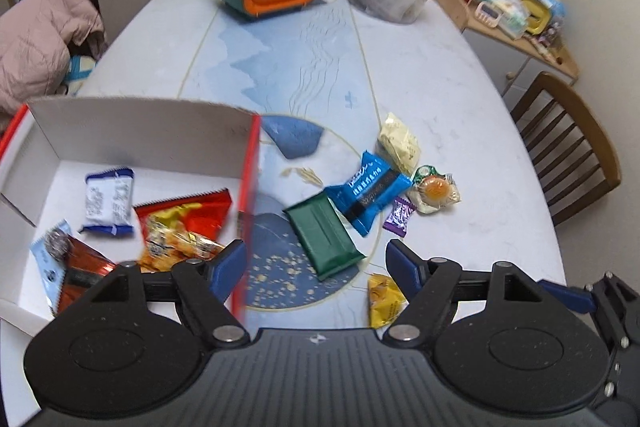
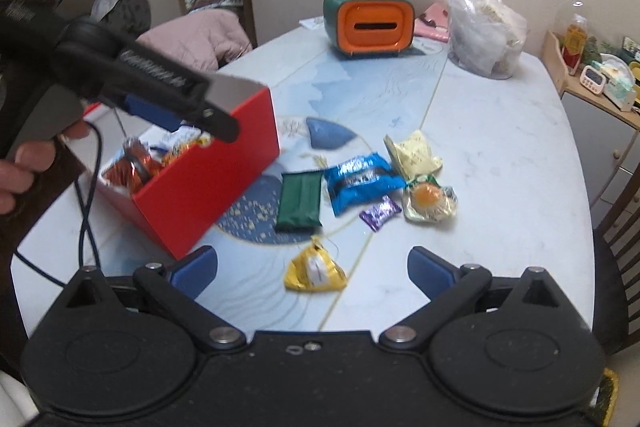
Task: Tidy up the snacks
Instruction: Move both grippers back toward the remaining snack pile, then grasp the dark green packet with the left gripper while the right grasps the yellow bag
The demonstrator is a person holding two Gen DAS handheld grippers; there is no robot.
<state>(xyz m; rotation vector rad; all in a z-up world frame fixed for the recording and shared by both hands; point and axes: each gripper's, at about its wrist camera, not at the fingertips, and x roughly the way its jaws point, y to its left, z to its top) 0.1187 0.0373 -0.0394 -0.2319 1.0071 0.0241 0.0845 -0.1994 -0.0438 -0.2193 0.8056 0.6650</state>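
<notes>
A: Snacks split two ways: several packets already inside red box, six loose on worktop just right of it.

B: Left claw spread wide, empty, straddling box's red wall. Risk of clipping that wall and shoving box sideways.

A: Right claw also wide and empty, poised over yellow packet. Small, crinkly, probably slippery; could squirt out under a shallow pinch.

B: Green bar and blue packet touching, maybe overlapping. Grabbing one likely to drag the other.

A: Purple candy and orange jelly cup close together too. Easy to nudge toward worktop's edge.

B: Both claws near; collision possible.
</notes>
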